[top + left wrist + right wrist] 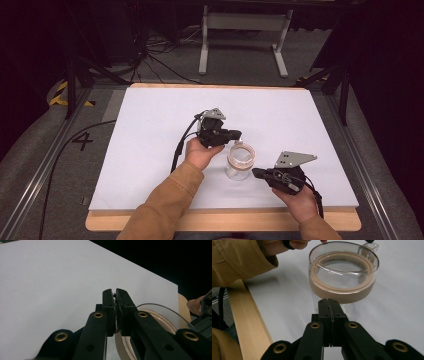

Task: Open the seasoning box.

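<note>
A: Where does the glass jar (pixel 239 161) stand on the white worktop (pixel 150 125)?

B: Upright, near the front edge, right of centre, lid (pixel 343 267) on; nothing shows inside.

A: And the claws?

B: The left gripper (pixel 237 135) pinches the lid's clear tab (pixel 368 249) at the far rim. The right gripper (pixel 256 173), jaws pressed together and empty, sits just right of the jar, pointing at its wall.

Clear glossy glass jar (pixel 238 162), matt white table (pixel 150 150)
</note>
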`<state>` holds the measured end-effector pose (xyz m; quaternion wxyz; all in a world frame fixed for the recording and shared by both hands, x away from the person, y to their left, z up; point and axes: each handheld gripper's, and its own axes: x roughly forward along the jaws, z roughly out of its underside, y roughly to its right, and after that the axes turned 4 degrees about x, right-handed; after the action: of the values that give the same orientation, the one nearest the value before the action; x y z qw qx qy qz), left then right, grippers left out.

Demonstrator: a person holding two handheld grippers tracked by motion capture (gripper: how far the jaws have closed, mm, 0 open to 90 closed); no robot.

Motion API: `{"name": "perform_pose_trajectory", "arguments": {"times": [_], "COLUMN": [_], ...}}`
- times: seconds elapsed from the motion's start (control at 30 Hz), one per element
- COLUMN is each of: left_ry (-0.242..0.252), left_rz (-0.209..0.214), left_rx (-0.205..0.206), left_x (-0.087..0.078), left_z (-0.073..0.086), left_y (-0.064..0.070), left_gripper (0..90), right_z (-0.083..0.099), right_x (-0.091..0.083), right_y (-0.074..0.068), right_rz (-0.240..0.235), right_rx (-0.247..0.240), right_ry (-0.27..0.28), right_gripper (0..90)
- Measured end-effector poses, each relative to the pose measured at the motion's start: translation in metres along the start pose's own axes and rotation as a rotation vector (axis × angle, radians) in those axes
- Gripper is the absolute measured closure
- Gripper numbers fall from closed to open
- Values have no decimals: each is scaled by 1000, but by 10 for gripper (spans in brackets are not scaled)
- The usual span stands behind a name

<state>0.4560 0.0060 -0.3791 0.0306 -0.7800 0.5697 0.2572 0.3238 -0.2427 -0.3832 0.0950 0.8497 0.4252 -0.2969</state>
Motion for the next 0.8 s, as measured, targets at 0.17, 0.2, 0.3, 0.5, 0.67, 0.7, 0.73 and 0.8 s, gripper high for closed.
{"name": "perform_pose_trajectory", "arguments": {"times": [0.17, 0.2, 0.3, 0.5, 0.67, 0.7, 0.73, 0.8], "left_ry": [3, 0, 7, -1, 3, 2, 1, -3], "left_rz": [2, 0, 2, -11, -1, -1, -3, -5], "left_rx": [-3, -3, -10, -13, -19, -16, -16, -16], "left_x": [0, 0, 1, 2, 0, 0, 0, 0], "left_z": [0, 0, 1, 2, 2, 2, 2, 2], "left_y": [-1, -1, -1, -2, -2, -2, -2, -2], "left_gripper": [861, 861, 862, 871, 865, 865, 865, 864], "right_z": [-1, -2, -2, -4, -9, -12, -14, -16], "right_x": [-1, -1, 0, -2, -2, -1, 0, 2], "right_y": [1, 1, 1, 2, 5, 5, 6, 6], "right_rz": [1, -4, -4, 4, -3, -9, -10, -13], "right_rx": [2, 2, 0, -3, 8, 10, 11, 10], "right_ry": [5, 6, 3, 13, 34, 46, 50, 52], "right_gripper": [900, 900, 900, 900, 900, 900, 900, 900]}}
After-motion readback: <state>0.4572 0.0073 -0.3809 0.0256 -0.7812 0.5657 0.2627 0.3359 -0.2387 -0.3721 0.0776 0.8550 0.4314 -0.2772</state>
